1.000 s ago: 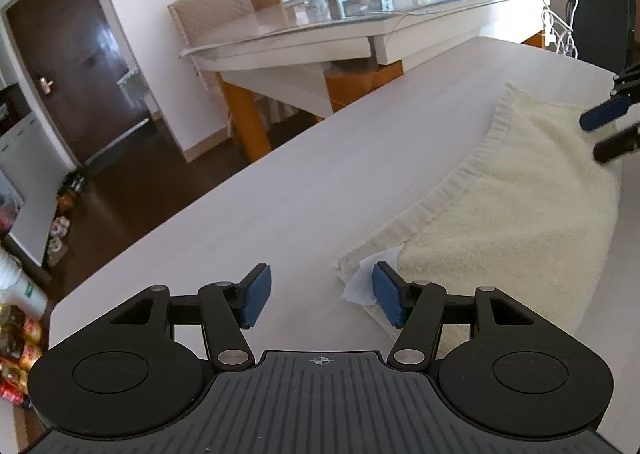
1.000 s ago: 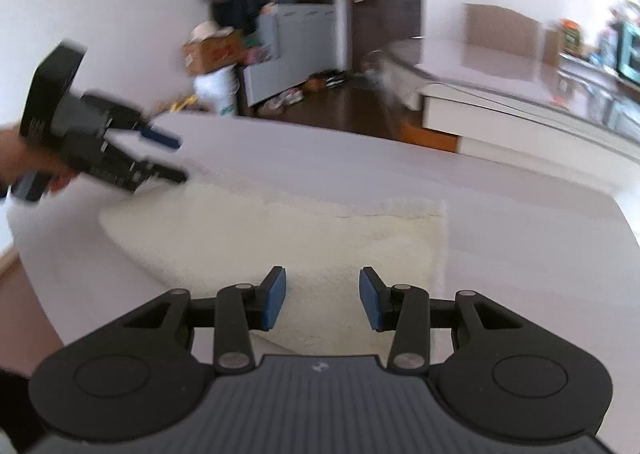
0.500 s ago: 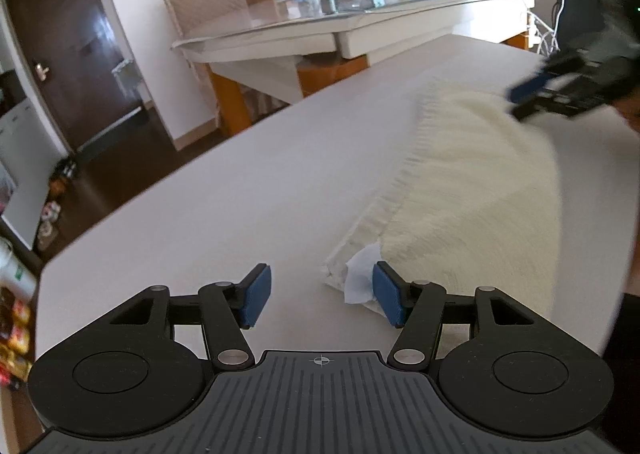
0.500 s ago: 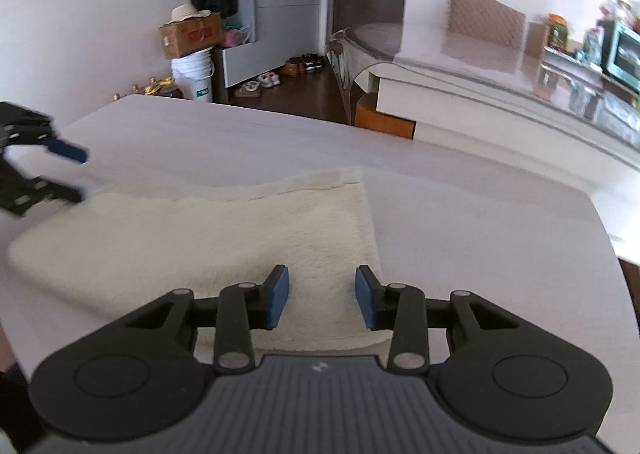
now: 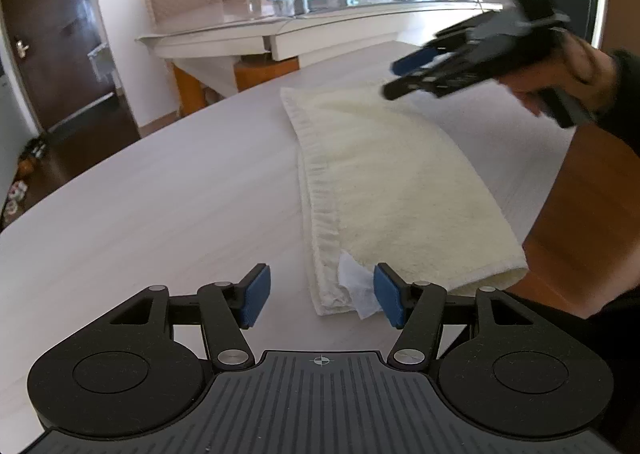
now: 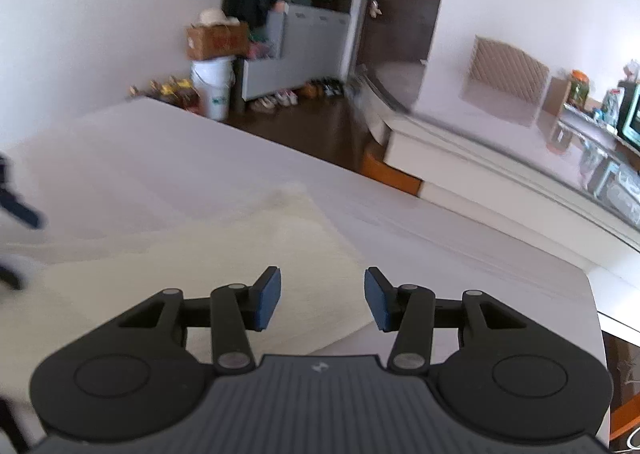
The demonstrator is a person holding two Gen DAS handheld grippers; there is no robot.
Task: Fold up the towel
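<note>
Two hand-held grippers work over one cream towel (image 5: 392, 181), which lies already folded into a long strip on the pale table (image 5: 160, 205). Our left hand-held gripper (image 5: 320, 296) sits at the towel's near short end, by the corner where a white label (image 5: 352, 286) pokes out; its jaws are opening, and nothing is pinched between them, though one pad stands just beside the label. Our right hand-held gripper (image 6: 322, 302) hovers over the towel's opposite end, jaws likewise opening and empty, with cloth showing below the gap.

We judge the step in hand to be taking hold for the next fold, end to end. To do it well, we should set each gripper square to the towel's hemmed edge (image 5: 320, 213), slide the lower pad under all layers at the corner, and close only once the whole thickness is between the pads. Catching just the top layer, or the label alone, would let the strip open out as it lifts. Both ends should rise together, so the fold lands with the edges matched.
</note>
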